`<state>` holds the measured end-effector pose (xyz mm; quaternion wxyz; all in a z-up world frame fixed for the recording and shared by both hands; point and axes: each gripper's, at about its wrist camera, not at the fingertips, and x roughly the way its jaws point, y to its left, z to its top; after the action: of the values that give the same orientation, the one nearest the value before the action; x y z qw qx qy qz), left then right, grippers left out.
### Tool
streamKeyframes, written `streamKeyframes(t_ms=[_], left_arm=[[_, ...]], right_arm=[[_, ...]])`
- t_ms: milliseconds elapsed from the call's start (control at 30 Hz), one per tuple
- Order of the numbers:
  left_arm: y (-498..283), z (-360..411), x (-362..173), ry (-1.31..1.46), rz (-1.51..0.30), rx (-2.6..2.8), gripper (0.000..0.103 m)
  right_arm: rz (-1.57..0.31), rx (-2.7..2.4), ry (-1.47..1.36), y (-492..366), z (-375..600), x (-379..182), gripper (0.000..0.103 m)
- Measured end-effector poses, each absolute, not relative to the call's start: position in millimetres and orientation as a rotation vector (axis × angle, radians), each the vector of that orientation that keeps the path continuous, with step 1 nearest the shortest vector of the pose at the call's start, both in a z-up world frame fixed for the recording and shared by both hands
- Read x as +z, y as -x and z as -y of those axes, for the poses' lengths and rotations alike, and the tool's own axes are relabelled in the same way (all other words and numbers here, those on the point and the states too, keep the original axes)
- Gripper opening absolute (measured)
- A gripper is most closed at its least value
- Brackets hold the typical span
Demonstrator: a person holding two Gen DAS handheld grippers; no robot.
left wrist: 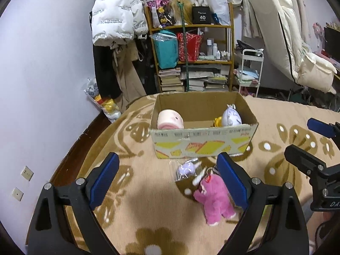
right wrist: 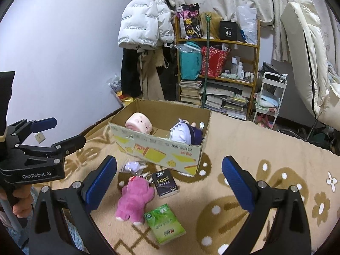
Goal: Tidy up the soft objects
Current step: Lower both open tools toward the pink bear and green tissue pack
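On the patterned blanket, just in front of the cardboard box point(right wrist: 161, 148), lies your likely next item: the pink plush point(right wrist: 132, 199). It lies flat, long axis running from its feet nearest you toward the box, head end point(right wrist: 139, 180) pointing at the box's near wall and tilted slightly right in the right wrist view. That lie favours closing across the body's narrow width rather than end to end.

Touching its head end is a small lilac plush in clear wrap point(right wrist: 132, 166), between the pink one and the box. Just right of the head lies a dark tissue pack point(right wrist: 165, 183); a green tissue pack point(right wrist: 164, 223) lies by the feet, long axis angled away to the left.

Inside the box: a pink roll-shaped cushion point(right wrist: 139, 123) at the left end and a white-and-purple doll point(right wrist: 182, 132) at the right, with bare floor between. Judgement: sorted items are kept at the ends, so the middle is free for the rest.

Your left gripper point(left wrist: 167, 182) hangs above the blanket with its jaws spread wide, nothing between the pads; the pink plush point(left wrist: 213, 199) sits low beside its right finger. Your right gripper point(right wrist: 170, 182) is likewise spread and empty, hovering over the loose items.
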<state>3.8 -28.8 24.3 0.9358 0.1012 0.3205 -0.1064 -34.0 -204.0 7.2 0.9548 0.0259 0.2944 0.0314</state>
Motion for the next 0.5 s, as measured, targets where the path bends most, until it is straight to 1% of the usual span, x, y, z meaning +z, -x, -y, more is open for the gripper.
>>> streamKeyframes(t_ms=[500], left_arm=[[-18, 29, 1, -0.203, -0.735, -0.234, 0.092]], right_arm=[[-0.698, 0.056, -0.032, 24, 203, -16, 0.103]])
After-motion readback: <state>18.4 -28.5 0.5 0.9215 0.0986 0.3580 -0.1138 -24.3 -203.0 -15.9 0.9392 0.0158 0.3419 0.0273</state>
